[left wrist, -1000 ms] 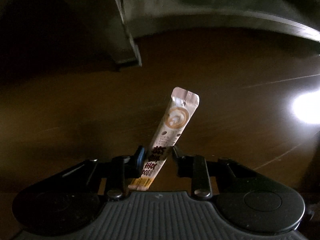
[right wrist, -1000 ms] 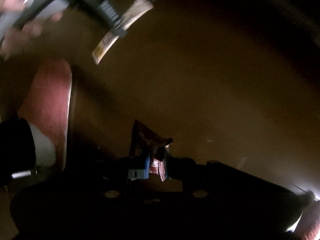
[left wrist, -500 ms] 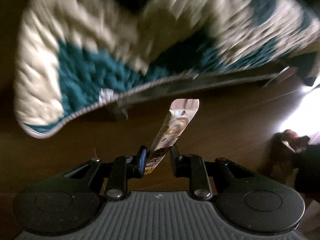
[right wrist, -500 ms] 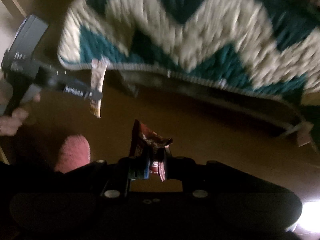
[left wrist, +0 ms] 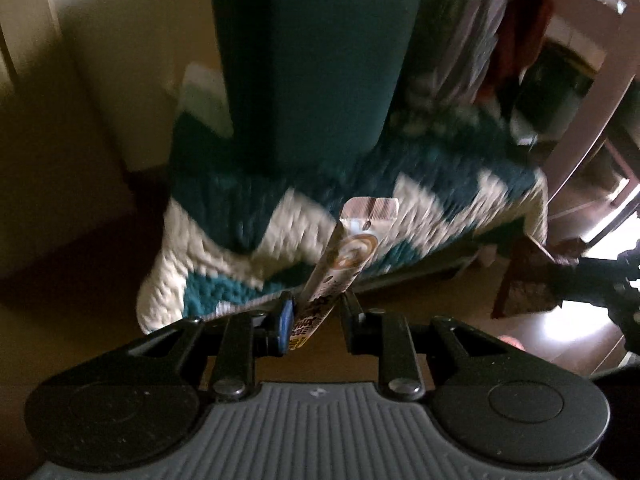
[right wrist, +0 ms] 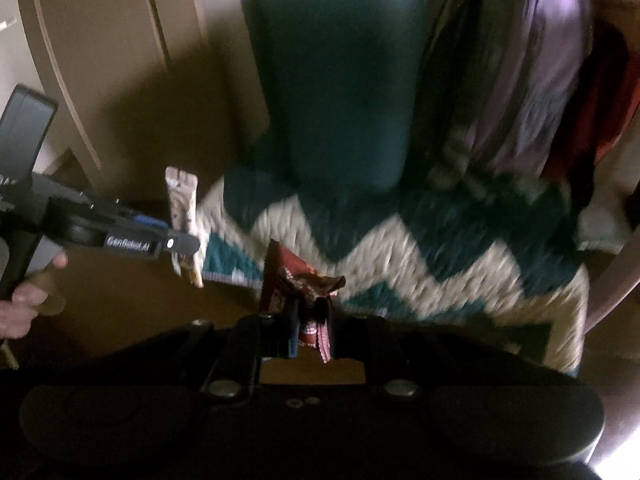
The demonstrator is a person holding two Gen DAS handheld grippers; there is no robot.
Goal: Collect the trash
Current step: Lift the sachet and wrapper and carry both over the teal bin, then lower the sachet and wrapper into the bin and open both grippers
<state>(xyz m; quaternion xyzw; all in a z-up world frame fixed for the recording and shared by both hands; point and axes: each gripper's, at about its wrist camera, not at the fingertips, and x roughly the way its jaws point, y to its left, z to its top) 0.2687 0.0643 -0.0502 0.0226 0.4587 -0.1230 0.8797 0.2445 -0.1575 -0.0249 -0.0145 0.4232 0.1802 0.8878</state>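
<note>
My left gripper (left wrist: 314,312) is shut on a long pale coffee stick sachet (left wrist: 348,256) that stands up and slightly to the right from its fingers. In the right wrist view the same gripper (right wrist: 182,246) shows at the left with the sachet (right wrist: 182,196), held by a hand (right wrist: 28,300). My right gripper (right wrist: 310,328) is shut on a crumpled dark red wrapper (right wrist: 296,276). That wrapper (left wrist: 528,280) also appears at the right edge of the left wrist view. Both grippers hang high above the floor, pointing down toward a chair.
Ahead stands a chair with a teal back (left wrist: 312,48) and a teal-and-cream zigzag knitted cushion (right wrist: 420,248). A purple garment (right wrist: 548,76) and red cloth (right wrist: 616,92) hang to the right. A beige wall (left wrist: 100,60) is at left, brown floor (right wrist: 120,304) below.
Both grippers have risen from near the dark floor under the chair to above its seat, each keeping its piece of trash. The chair's back and the wall have come into view.
</note>
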